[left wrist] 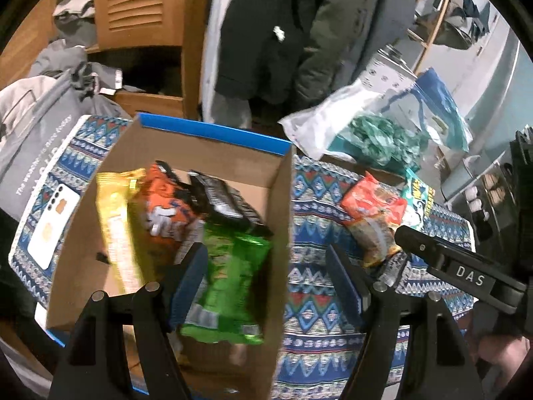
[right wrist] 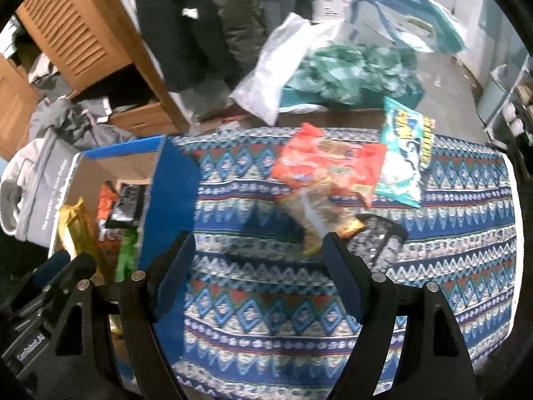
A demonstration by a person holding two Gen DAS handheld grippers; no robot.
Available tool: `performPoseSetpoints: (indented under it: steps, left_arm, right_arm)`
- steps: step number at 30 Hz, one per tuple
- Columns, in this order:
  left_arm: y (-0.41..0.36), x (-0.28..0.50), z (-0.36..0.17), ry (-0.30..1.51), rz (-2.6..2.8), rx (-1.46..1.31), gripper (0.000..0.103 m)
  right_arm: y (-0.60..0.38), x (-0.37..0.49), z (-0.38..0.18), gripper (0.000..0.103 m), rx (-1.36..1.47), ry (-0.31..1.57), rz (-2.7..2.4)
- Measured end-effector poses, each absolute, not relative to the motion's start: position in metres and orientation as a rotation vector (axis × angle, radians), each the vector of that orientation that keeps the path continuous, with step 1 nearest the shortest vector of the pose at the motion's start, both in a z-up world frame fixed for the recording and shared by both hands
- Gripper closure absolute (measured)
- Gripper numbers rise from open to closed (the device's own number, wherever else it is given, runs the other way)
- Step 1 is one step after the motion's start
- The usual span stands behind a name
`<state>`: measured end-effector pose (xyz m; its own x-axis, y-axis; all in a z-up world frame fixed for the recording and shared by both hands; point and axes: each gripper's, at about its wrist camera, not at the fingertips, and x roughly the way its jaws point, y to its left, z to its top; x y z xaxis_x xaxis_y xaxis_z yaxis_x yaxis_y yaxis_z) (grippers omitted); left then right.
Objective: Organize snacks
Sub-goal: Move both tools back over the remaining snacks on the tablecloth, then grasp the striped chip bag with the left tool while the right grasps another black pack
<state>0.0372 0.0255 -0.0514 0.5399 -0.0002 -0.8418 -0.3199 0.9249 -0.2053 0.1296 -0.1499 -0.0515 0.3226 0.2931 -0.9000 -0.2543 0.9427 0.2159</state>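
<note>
Here, left gripper point(left wrist: 266, 266) hovering fingers apart over cardboard box point(left wrist: 233, 156) of snacks; right gripper point(right wrist: 260, 260) gaping empty above patterned cloth point(right wrist: 449, 250), near red packet point(right wrist: 326, 163).

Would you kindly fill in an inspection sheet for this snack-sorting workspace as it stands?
Surface: table under a patterned cloth, mostly bare in front.
Job's things: cardboard box at the cloth's left holds yellow, orange, black and green packs. On the cloth outside it lie a red pack, a teal pack and a clear pack.
Clutter: white plastic bag and green crumpled material at the far edge.
Grippers: left tool open over the box's right wall; right tool open above the cloth, near the clear pack; neither holds anything.
Cables: nothing seen.
Surroundings: wooden louvred cabinet, hanging dark coats, piled grey clothes.
</note>
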Motion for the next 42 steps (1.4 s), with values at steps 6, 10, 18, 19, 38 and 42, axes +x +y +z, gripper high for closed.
performPoseSetpoints:
  steps: [6,10,18,19,38,42]
  left_arm:
    - [-0.006,0.065,-0.058,1.032,0.146,-0.349,0.028]
    - [-0.025,0.084,-0.069,1.073,0.122,-0.346,0.028]
    - [-0.056,0.117,-0.094,1.145,0.093,-0.332,0.028]
    - [-0.060,0.121,-0.098,1.156,0.093,-0.332,0.028]
    - [-0.081,0.159,-0.143,1.271,0.076,-0.378,0.028]
    - [-0.079,0.158,-0.142,1.265,0.081,-0.383,0.028]
  right_arm:
    - [-0.178,0.146,-0.062,0.024,0.029,1.206,0.309]
    - [-0.202,0.160,-0.075,0.024,0.028,1.228,0.260]
    - [-0.241,0.188,-0.114,0.024,0.045,1.282,0.176]
    - [-0.245,0.191,-0.118,0.024,0.043,1.288,0.171]
    - [-0.254,0.210,-0.176,0.024,0.018,1.373,0.143]
    - [-0.240,0.204,-0.176,0.024,-0.011,1.387,0.167]
